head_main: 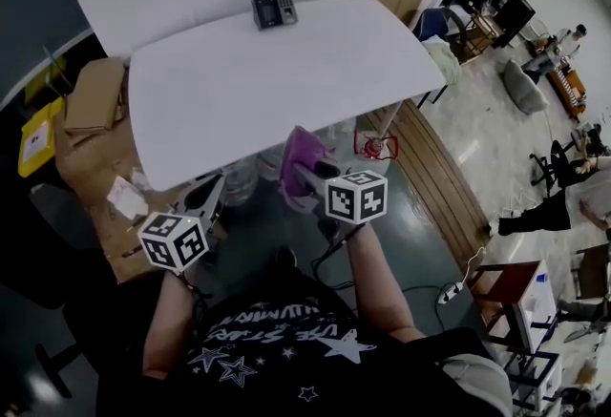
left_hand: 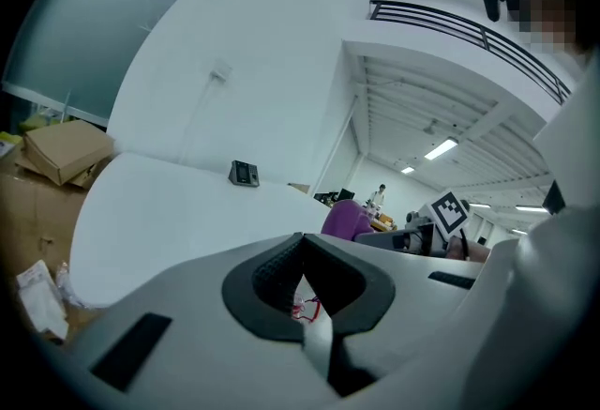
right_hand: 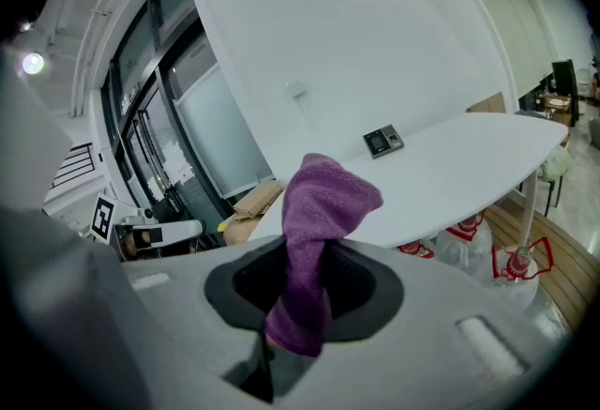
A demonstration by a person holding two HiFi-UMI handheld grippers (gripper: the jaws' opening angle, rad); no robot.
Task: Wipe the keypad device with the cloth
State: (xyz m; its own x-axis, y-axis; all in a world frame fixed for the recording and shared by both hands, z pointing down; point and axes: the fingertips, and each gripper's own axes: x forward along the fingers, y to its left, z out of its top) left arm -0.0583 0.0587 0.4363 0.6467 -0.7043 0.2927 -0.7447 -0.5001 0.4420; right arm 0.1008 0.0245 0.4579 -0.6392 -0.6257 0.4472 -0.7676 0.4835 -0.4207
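The dark keypad device point(head_main: 274, 10) sits at the far edge of the white table point(head_main: 286, 81), against the wall; it also shows small as the keypad device point(left_hand: 245, 174) and the keypad device point(right_hand: 382, 142). A purple cloth point(head_main: 304, 160) is pinched in my right gripper point(head_main: 307, 178), which hovers off the table's near edge; the cloth point(right_hand: 314, 244) sticks up between the jaws of the right gripper point(right_hand: 300, 291). My left gripper point(head_main: 205, 200) hangs lower left of the table, and in its own view the left gripper point(left_hand: 300, 277) has its jaws together with nothing held.
Cardboard boxes point(head_main: 94, 95) and a yellow item point(head_main: 36, 140) lie left of the table. Water bottles point(right_hand: 511, 263) stand beneath it. Chairs and desks point(head_main: 477, 24) fill the right side, where people point(head_main: 558, 200) are. A cable and plug point(head_main: 449, 291) lie on the floor.
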